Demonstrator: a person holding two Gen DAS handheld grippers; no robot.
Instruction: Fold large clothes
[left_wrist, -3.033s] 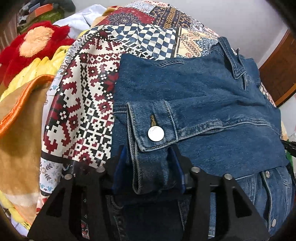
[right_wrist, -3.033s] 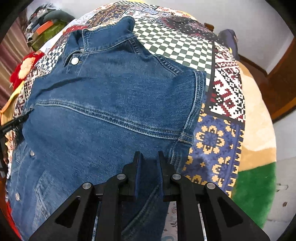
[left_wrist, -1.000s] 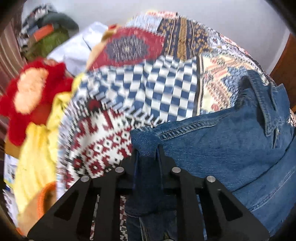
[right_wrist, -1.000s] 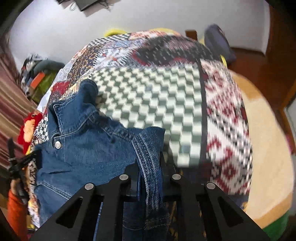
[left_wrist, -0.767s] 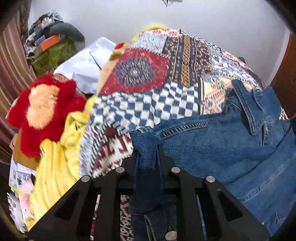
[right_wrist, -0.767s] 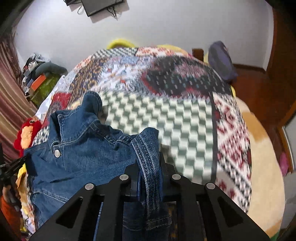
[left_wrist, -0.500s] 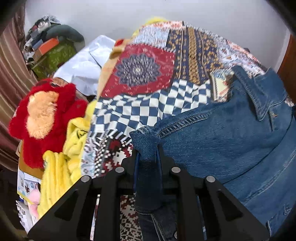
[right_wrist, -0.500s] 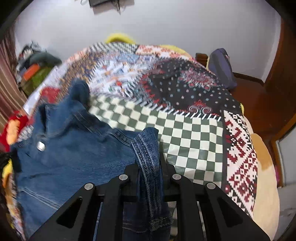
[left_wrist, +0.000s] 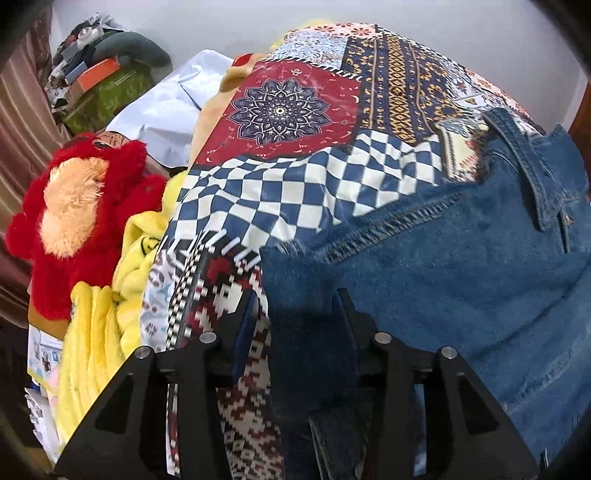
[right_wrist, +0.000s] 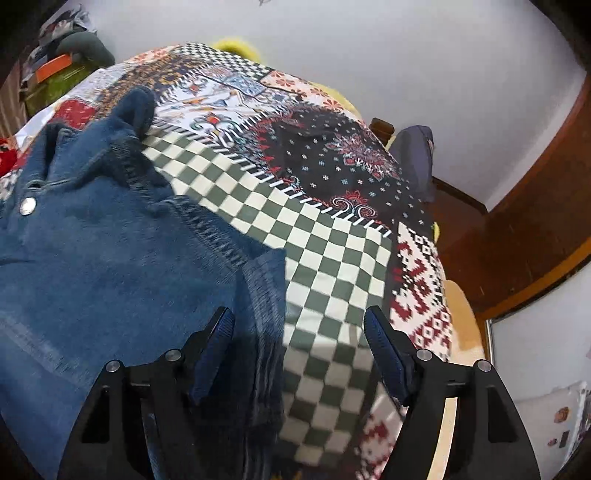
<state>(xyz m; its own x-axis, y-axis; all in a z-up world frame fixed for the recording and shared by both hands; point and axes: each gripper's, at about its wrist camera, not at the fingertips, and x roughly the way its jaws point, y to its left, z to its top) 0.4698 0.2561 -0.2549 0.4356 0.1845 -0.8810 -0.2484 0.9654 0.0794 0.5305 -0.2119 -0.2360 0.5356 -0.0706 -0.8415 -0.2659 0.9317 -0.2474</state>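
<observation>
A blue denim jacket (left_wrist: 461, 269) lies on the patchwork bedspread (left_wrist: 295, 199), collar toward the far end. My left gripper (left_wrist: 295, 306) is open, and the jacket's left shoulder corner lies loose between its jaws. In the right wrist view the jacket (right_wrist: 92, 258) fills the left side, with a metal button near the collar. My right gripper (right_wrist: 299, 325) is open wide, and the jacket's right shoulder edge hangs between its jaws without being pinched.
A red and orange plush toy (left_wrist: 74, 214) and a yellow blanket (left_wrist: 99, 325) lie left of the bed. Boxes and clutter (left_wrist: 96, 85) stand at the far left. A dark bag (right_wrist: 413, 155) and wooden floor (right_wrist: 517, 229) lie at the right.
Both grippers opened and let go of the jacket's shoulder corners, which they were holding lifted half a second ago. The jacket now rests further up the bed.
</observation>
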